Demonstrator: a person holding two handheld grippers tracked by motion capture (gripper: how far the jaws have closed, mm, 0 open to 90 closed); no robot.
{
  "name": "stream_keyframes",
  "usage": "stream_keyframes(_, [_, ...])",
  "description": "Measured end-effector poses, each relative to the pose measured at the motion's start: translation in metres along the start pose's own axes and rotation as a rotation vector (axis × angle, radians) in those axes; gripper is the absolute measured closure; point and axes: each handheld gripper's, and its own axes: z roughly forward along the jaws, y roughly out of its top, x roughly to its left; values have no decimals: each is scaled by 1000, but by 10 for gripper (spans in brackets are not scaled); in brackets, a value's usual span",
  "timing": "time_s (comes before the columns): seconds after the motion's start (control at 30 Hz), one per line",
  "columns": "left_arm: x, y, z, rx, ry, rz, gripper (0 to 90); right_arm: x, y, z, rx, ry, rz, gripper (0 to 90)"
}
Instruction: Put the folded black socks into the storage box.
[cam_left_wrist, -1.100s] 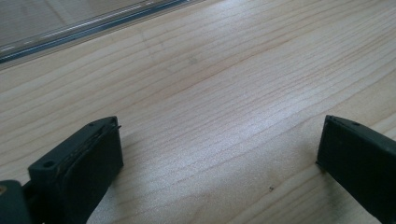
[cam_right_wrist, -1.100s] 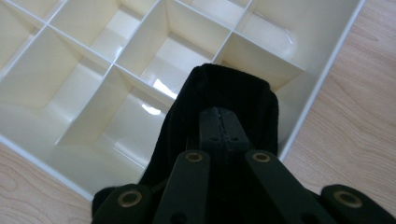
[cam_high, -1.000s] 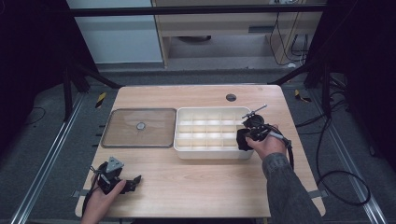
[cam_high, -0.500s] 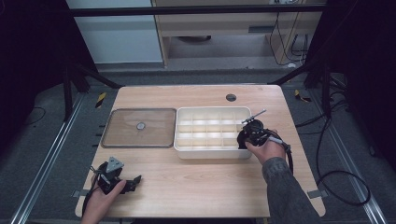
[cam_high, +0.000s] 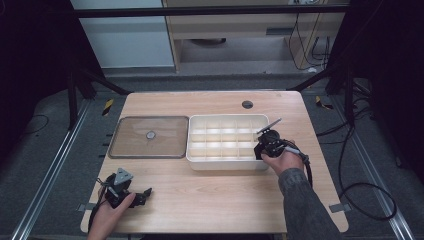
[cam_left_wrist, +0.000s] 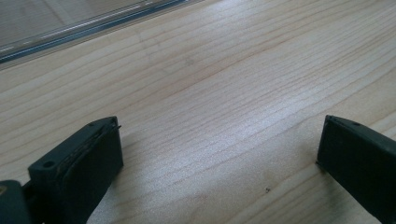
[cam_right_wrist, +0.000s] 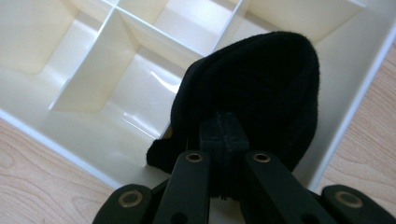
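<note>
High view: a wooden counter is seen from above, with a white compartment tray set near its middle and a clear flat lid laid just beside the tray, toward the counter's left edge; a small round hole is set in the counter near its far edge; the right hand-held gripper is held by the person's right hand at the tray's right end, close to the tray's near right corner; in the right gripper view that hand-held gripper is seen with its jaws pressed together on a black cloth item, which is held over the tray's corner compartment, with the tray's white wall just beyond it and the bare counter outside; whether the cloth touches the compartment floor cannot be told; the left hand-held gripper is held by the left hand near the counter's near left corner, well apart from the tray; in the left gripper view its jaws are seen spread wide with nothing between them, low over the wood grain, and the lid's edge is seen at the far side.
</note>
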Motion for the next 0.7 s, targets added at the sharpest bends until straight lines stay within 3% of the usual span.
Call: stream_keyframes(0.7, [-1,0,0,1,-2,-1,0,0,1,0,3,2,20,900])
